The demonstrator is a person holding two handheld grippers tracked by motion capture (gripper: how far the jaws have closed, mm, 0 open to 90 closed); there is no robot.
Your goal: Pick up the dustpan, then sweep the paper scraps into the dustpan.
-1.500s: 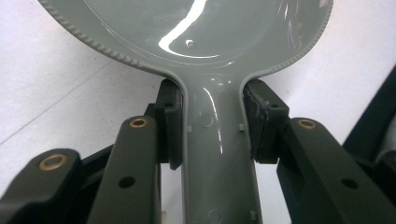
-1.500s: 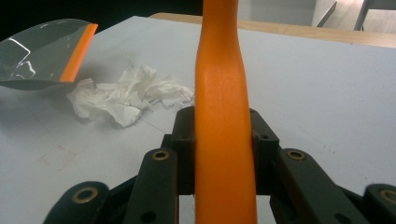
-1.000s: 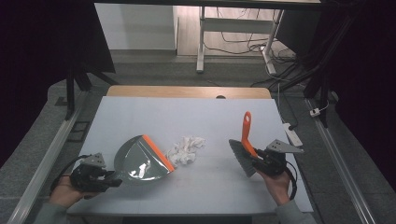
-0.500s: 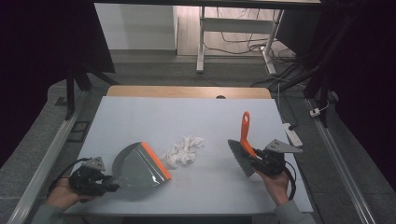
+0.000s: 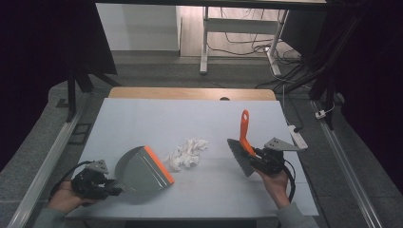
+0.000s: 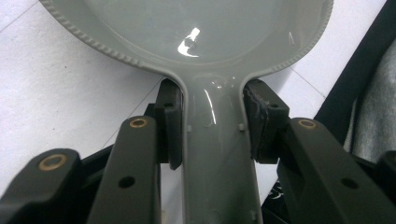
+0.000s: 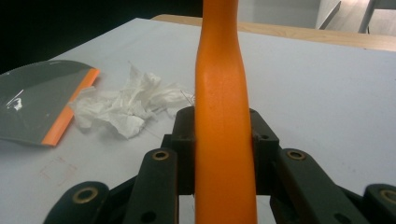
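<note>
Sweeping has not really begun, judging by how things lie: the crumpled white paper tissue sits whole on the pale grey table, just right of the orange rubber lip of the grey plastic dustpan, apparently touching it or very nearly, but none of it is on the pan. The left gripper, at the near left, has its jaws clamped on the dustpan's handle (pads pressed against both sides in the left gripper view), with the pan's mouth facing right toward the tissue. The right gripper, at the near right, is closed tight on the orange handle of the small brush with dark bristles; the bristle head sits well apart from the tissue, on its right side. Both tools are in hand and aimed. What seems left is the whole sweep: bringing the brush to the tissue's right side, pushing it leftward over the lip, and lifting the pan.
</note>
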